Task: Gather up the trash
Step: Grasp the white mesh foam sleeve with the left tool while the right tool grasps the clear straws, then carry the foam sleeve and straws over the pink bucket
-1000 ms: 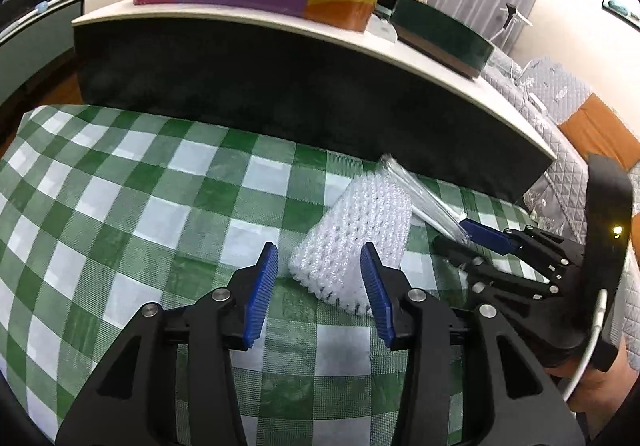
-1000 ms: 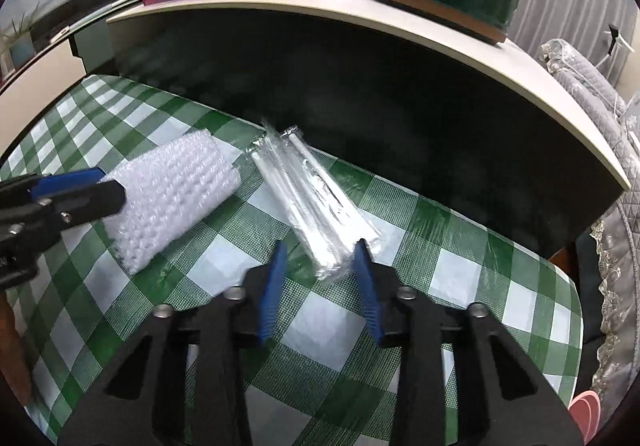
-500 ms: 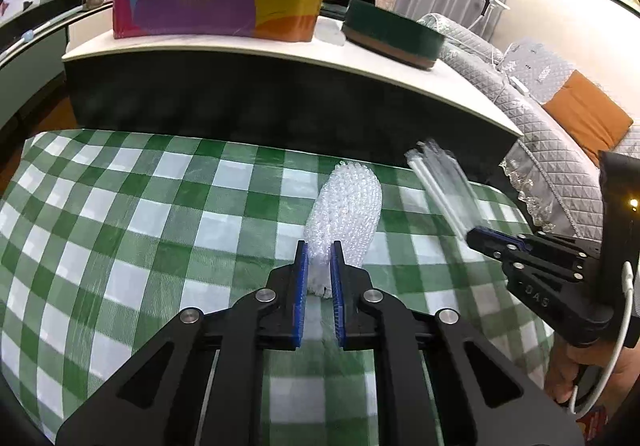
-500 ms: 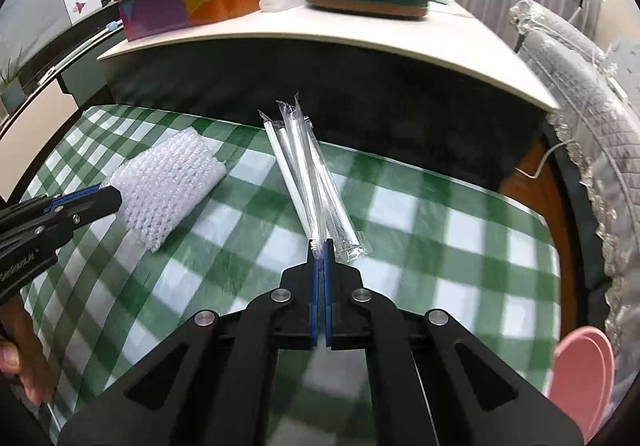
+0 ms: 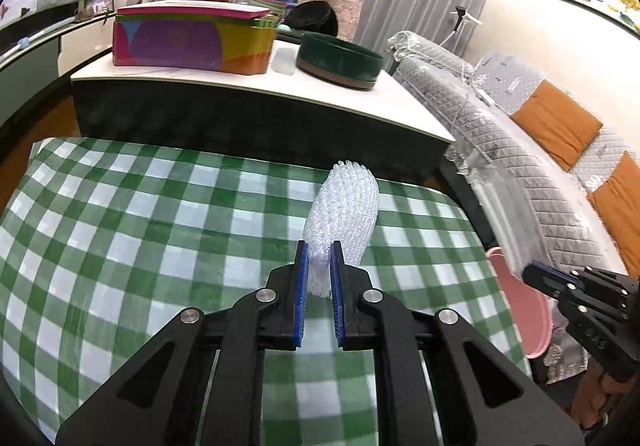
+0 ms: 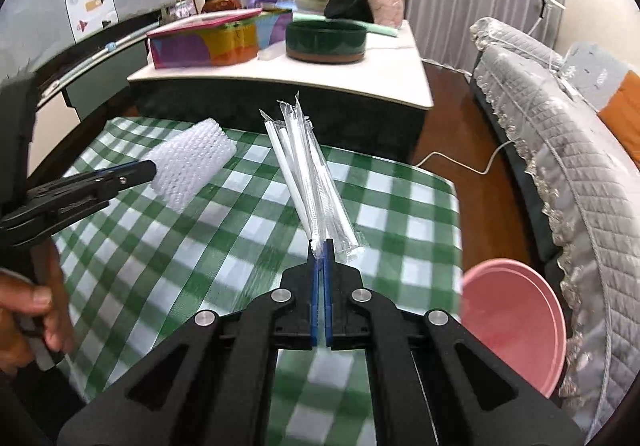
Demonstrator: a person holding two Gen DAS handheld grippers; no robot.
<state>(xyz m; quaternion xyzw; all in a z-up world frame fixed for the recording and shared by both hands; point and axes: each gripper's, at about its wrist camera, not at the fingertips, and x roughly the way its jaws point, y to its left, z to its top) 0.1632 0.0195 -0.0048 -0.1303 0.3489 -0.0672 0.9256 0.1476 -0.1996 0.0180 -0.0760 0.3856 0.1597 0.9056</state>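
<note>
My left gripper (image 5: 319, 252) is shut on the near end of a white foam fruit net (image 5: 344, 205) and holds it above the green checked tablecloth (image 5: 140, 246). The net also shows in the right wrist view (image 6: 188, 161), in the left gripper (image 6: 150, 167). My right gripper (image 6: 321, 246) is shut on the near end of a bundle of clear straw wrappers (image 6: 304, 173), lifted off the cloth. In the left wrist view the right gripper (image 5: 532, 272) holds the wrappers (image 5: 496, 213) at the right, over a pink bin (image 5: 524, 310).
The pink bin (image 6: 516, 322) stands on the floor off the table's right edge. Behind the table is a white-topped counter (image 5: 256, 85) with a colourful box (image 5: 188, 41) and a dark green round tin (image 5: 340, 59). A grey quilted sofa (image 6: 560, 149) lies to the right.
Both grippers closed on their items, the left on the foam net and the right on the wrappers, then lifted them off the cloth. The right gripper has swung right toward the pink bin.
</note>
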